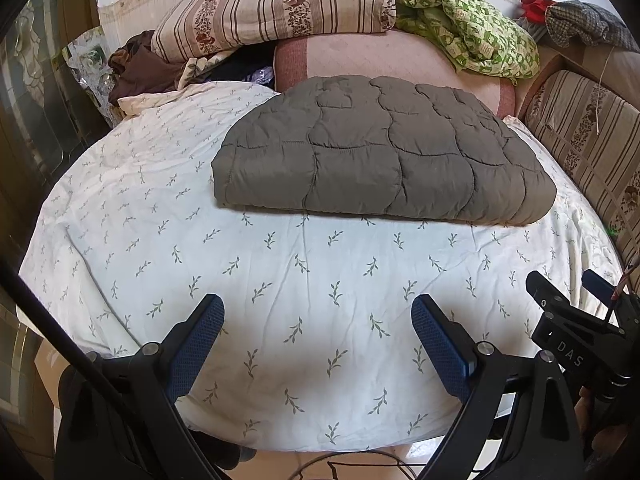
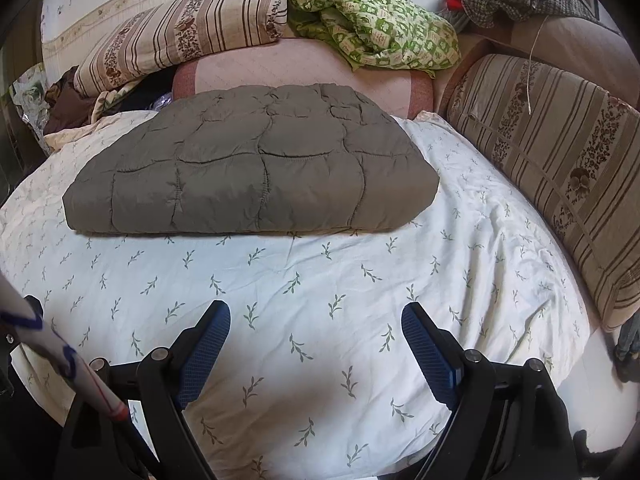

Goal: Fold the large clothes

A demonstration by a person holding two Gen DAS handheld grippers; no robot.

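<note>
A grey quilted padded garment (image 1: 380, 152) lies folded into a thick flat rectangle on the white leaf-print bed sheet (image 1: 280, 280). It also shows in the right wrist view (image 2: 248, 164), on the same sheet (image 2: 320, 300). My left gripper (image 1: 318, 308) is open and empty, hovering over the sheet near the bed's front edge, well short of the garment. My right gripper (image 2: 316, 314) is open and empty, also short of the garment. The right gripper's body also shows at the right of the left wrist view (image 1: 576, 320).
A striped floral pillow (image 1: 276, 12) and a green patterned blanket (image 1: 468, 28) lie on a pink mattress (image 1: 380, 60) behind. A striped cushion (image 2: 560, 168) runs along the right. Brown clothes (image 1: 136, 68) are piled at the back left. Floor with a cable shows below the bed edge.
</note>
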